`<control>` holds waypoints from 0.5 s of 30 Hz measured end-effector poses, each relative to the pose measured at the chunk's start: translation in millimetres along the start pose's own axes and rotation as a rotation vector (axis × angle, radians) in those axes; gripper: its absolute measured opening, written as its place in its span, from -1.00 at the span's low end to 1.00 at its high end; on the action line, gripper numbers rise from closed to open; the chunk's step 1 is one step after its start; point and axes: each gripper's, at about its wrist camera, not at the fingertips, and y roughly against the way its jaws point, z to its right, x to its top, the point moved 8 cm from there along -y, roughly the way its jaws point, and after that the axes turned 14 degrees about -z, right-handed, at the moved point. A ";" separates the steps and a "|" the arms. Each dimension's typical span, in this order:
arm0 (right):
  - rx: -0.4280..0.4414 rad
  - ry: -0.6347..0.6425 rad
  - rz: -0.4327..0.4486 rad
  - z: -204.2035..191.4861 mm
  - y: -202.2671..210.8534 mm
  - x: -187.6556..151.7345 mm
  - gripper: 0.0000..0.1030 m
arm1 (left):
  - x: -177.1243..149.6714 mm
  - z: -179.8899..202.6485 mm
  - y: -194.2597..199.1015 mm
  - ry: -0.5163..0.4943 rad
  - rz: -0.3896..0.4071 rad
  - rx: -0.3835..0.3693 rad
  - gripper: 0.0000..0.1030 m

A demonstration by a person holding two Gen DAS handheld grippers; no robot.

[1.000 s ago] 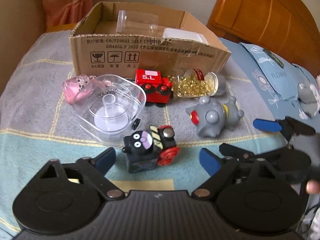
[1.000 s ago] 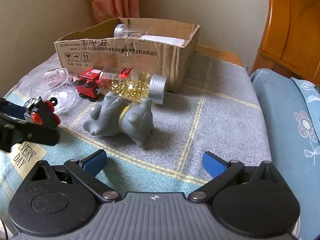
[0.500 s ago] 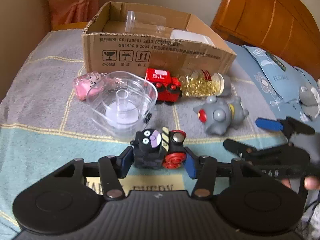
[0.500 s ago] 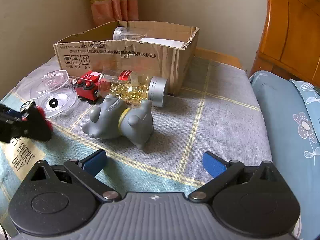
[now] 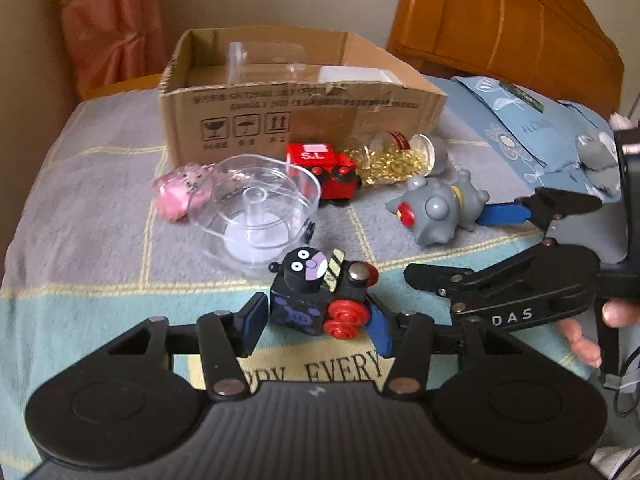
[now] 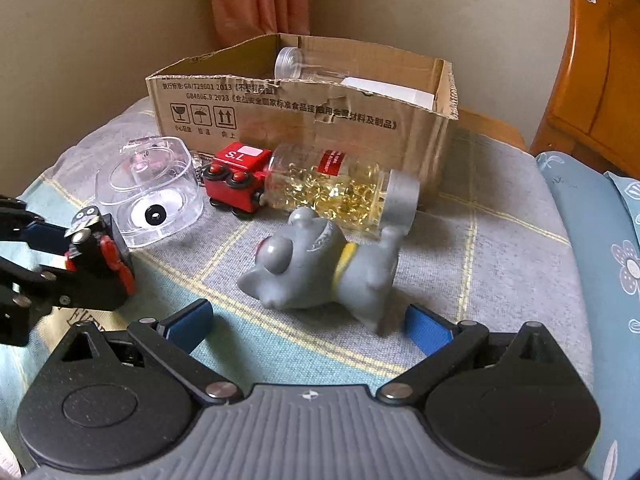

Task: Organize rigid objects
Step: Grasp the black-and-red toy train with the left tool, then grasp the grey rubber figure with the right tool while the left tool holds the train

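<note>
On the bed, going left to right: the left gripper (image 5: 316, 322) has its fingers clenched on the black toy train (image 5: 320, 294), one blue pad on each flank, apparently gripped across the body so it can be carried to the cardboard box (image 5: 296, 116) at twelve o'clock. A clear plastic container (image 5: 260, 212) sits just beyond the train at about eleven o'clock, with a pink toy (image 5: 180, 192) beside it, and both could be knocked on a straight lift toward the box. Further right lie a red toy train (image 5: 322, 168) and a capsule bottle (image 5: 394, 158) against the box wall. The right gripper (image 6: 308, 324) hangs with fingers released, the grey toy animal (image 6: 320, 276) lying just ahead between them at twelve o'clock, probably its next pick.
</note>
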 end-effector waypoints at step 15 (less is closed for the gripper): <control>-0.013 -0.024 -0.002 -9.4 -8.4 14.4 1.00 | -11.2 -21.5 9.0 -0.031 0.016 -0.001 -0.07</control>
